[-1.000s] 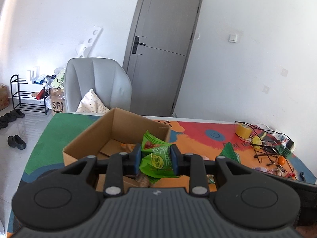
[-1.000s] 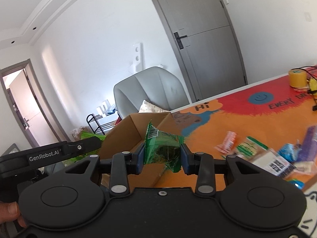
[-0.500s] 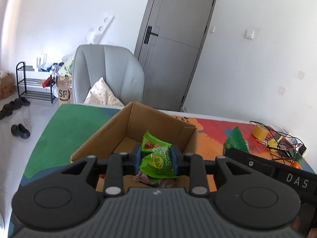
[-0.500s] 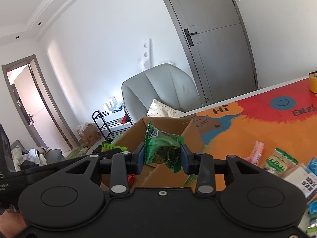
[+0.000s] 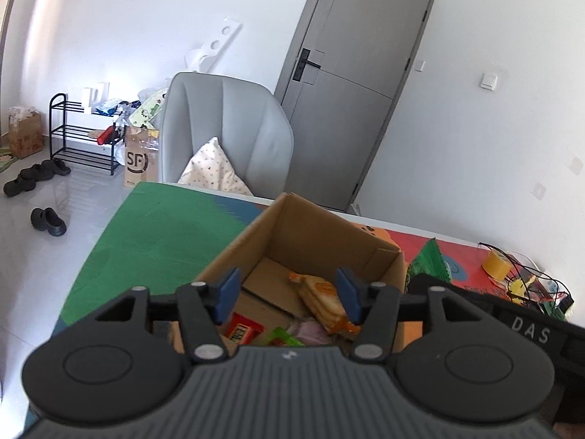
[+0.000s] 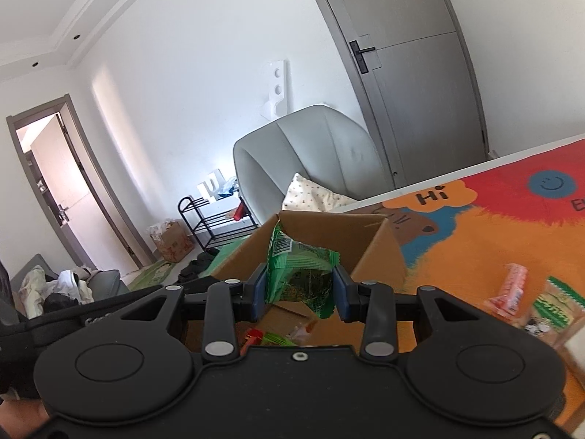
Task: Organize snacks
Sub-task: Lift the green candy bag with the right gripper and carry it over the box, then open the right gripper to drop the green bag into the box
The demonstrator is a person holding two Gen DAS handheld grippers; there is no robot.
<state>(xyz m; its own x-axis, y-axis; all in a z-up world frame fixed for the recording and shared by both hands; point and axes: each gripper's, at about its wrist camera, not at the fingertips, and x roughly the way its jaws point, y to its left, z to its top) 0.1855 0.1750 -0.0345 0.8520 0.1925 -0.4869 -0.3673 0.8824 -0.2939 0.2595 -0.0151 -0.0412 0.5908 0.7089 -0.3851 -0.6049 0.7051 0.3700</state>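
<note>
Below my opening, empty left hand-held gripper (image 5: pixel 289 294) sits the box (image 5: pixel 329 234); my right hand-held gripper (image 6: pixel 298 291), clenching a green packet (image 6: pixel 299 278), should release well inside.

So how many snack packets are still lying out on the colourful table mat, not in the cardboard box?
2 clearly: a pink-orange packet and a green-striped packet beside it, right of the box. More may be hidden past the frame edge.

Cardboard box (image 5: pixel 310 241) near wall hidden behind the left hand-held gripper (image 5: pixel 287 291), snacks inside partly covered, loose packets (image 6: pixel 555 301) at the desk's right edge blurred.
</note>
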